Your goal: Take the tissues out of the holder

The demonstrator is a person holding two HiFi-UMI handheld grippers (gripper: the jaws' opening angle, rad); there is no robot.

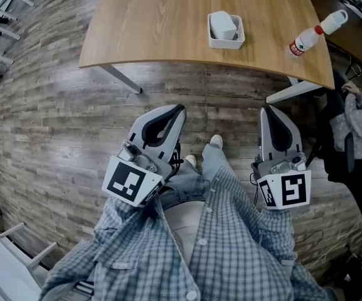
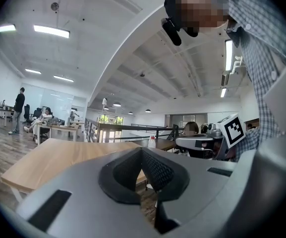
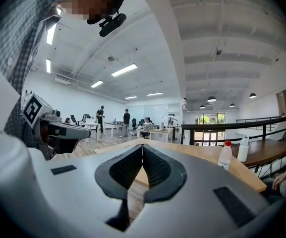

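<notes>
While left gripper (image 1: 181, 109) and right gripper (image 1: 266, 110) hang over the floor (image 1: 55, 118), room: tabletop (image 1: 155, 24) near edge is ahead, apart from both tips.
jaws: both pairs clenched, empty.
holder (image 1: 226, 44): by that near edge, right of middle, open top up; squarish, long axis hard to call.
tissues (image 1: 223, 25): upright inside.
bottle (image 1: 307, 37): lying near the right edge.
</notes>
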